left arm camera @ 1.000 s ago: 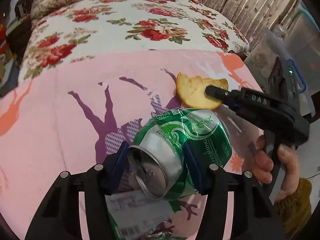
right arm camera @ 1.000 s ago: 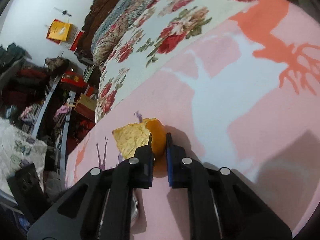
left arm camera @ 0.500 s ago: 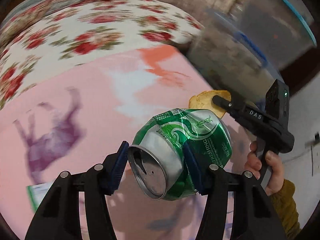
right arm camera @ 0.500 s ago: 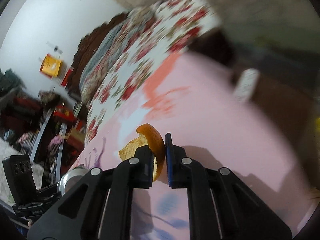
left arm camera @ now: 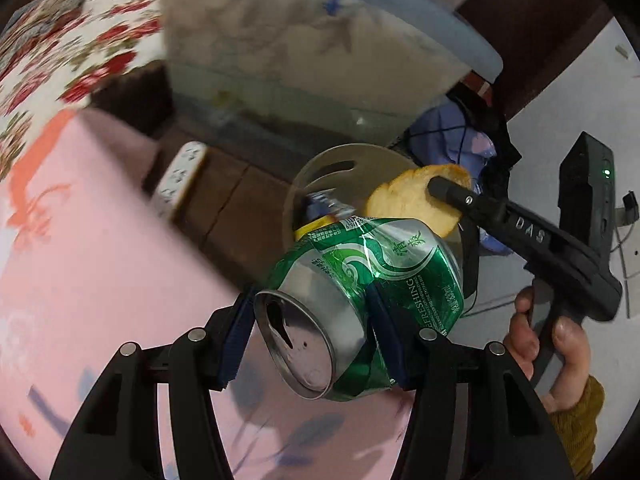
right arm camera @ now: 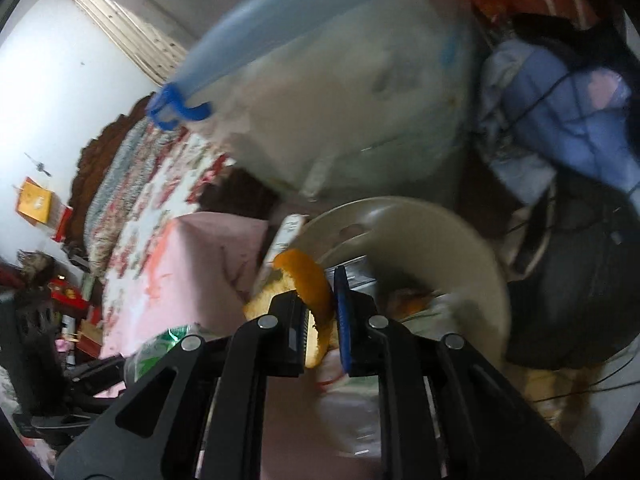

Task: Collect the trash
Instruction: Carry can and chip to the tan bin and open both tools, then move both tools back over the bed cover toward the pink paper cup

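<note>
My left gripper [left arm camera: 312,332] is shut on a dented green drink can [left arm camera: 360,300], held in the air past the edge of the pink bed cover [left arm camera: 80,240]. My right gripper [right arm camera: 320,312] is shut on a piece of orange peel [right arm camera: 310,280]; the peel also shows in the left wrist view [left arm camera: 412,200], beside the can. Both hover at a beige round trash bin [right arm camera: 440,240], which shows behind the can in the left wrist view [left arm camera: 340,160] and holds wrappers and other scraps.
A large clear storage box with a blue-clipped lid [left arm camera: 300,40] stands behind the bin. A white power strip [left arm camera: 180,176] lies on the brown floor by the bed. Blue clothes and black cables [right arm camera: 560,120] lie to the right. The floral bedspread [left arm camera: 60,40] is far left.
Both grippers have swung right, away from the bed and over to the trash bin, each still holding its item. The peel has been lifted off the pink cover.
</note>
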`<state>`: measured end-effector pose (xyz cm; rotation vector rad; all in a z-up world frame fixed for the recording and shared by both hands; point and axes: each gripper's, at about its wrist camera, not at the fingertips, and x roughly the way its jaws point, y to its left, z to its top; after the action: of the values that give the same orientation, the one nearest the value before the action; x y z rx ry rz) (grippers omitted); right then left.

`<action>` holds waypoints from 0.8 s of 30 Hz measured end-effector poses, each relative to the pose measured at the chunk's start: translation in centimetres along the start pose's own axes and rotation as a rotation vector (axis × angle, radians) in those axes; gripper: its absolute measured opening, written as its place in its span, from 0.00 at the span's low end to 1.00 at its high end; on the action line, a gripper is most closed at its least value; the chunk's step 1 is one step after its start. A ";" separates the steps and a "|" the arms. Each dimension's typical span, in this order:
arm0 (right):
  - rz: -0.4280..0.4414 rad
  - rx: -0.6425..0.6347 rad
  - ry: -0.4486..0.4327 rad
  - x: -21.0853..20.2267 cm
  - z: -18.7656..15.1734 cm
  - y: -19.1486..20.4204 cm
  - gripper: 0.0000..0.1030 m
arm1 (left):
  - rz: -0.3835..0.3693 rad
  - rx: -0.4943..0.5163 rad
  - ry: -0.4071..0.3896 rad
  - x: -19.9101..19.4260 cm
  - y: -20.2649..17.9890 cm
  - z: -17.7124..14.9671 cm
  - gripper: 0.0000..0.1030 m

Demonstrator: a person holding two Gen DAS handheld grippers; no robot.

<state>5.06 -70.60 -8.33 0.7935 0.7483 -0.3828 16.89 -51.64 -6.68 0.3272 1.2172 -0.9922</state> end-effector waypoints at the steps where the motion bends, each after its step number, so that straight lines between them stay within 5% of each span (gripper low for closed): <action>1: -0.018 -0.004 0.005 0.2 0.3 -0.7 0.16 | 0.011 0.004 -0.002 0.7 -0.4 0.7 0.53; 3: -0.034 0.018 0.024 0.7 0.5 -2.1 0.33 | 0.031 0.010 0.002 2.0 -1.6 1.5 0.62; 4: -0.028 0.047 0.017 0.6 0.4 -3.0 0.63 | 0.043 0.015 0.006 2.3 -2.0 1.6 0.64; 5: -0.020 0.057 -0.017 0.5 0.3 -3.0 0.79 | 0.045 0.020 0.007 2.2 -2.2 1.6 0.64; 14: 0.021 0.013 -0.150 -2.5 -1.1 0.3 0.79 | 0.011 -0.034 -0.061 -2.7 -0.1 -1.3 0.67; 19: 0.130 -0.052 -0.136 -3.6 -3.6 5.5 0.79 | -0.008 -0.086 -0.139 -7.5 2.4 -7.5 0.68; 24: 0.198 -0.159 -0.021 -1.3 -8.0 11.8 0.79 | 0.049 -0.094 -0.170 -11.0 5.4 -14.2 0.68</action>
<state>7.24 -56.80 -5.25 0.7052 0.6653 -0.1517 12.08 -33.74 -3.53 0.1936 1.0930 -0.8988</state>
